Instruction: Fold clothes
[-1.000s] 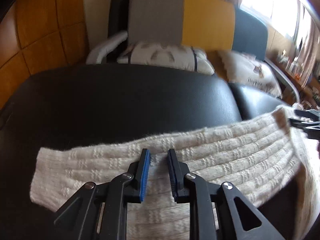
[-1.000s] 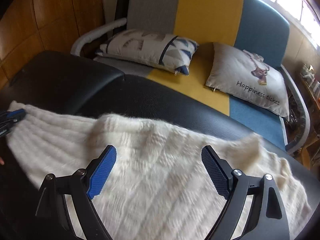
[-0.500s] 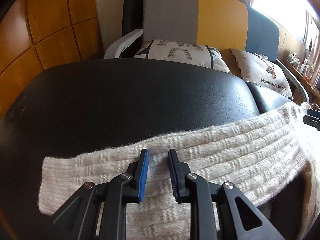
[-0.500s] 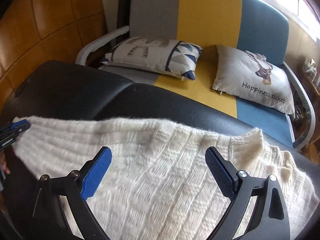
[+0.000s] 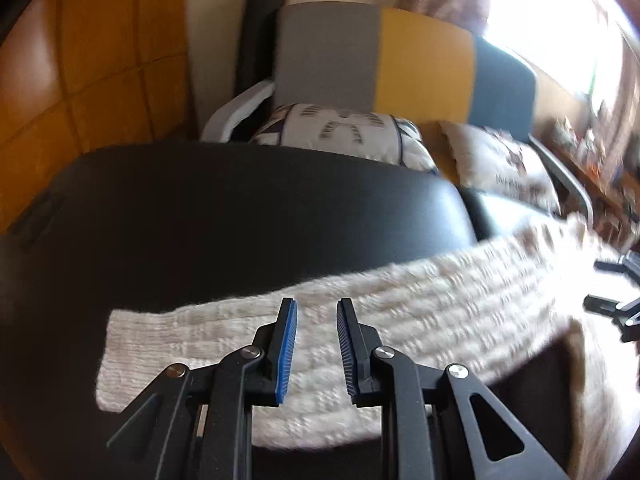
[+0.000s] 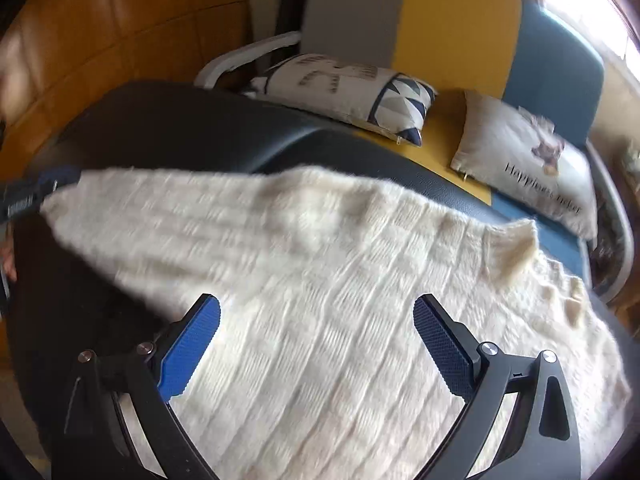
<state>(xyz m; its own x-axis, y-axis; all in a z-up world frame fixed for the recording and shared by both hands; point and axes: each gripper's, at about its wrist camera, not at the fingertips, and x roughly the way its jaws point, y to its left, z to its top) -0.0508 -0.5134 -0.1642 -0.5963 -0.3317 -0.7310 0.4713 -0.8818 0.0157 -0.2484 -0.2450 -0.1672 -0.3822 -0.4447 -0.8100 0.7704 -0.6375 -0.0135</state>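
Right wrist view: right gripper (image 6: 316, 344) jaws opening over the cream sweater (image 6: 320, 280), nothing pinched; left gripper (image 5: 312, 340) narrowly apart, empty. Sleeve (image 5: 360, 312) fold looks next, needs a cuff grab.

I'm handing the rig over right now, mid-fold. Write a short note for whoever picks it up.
Left gripper: fingers a narrow gap apart, over the sleeve, not pinching it.
Right gripper: jaws opening wide, nothing gripped, over the sweater body.
Sweater: cream knit, spread on the black cushion; one sleeve stretches out flat toward the left gripper. Collar lies on the far right edge.
Done: garment laid out; no fold visible yet.
Left: fold the sleeve in over the body, then fold the body. The far sleeve is not clearly visible; check it first.
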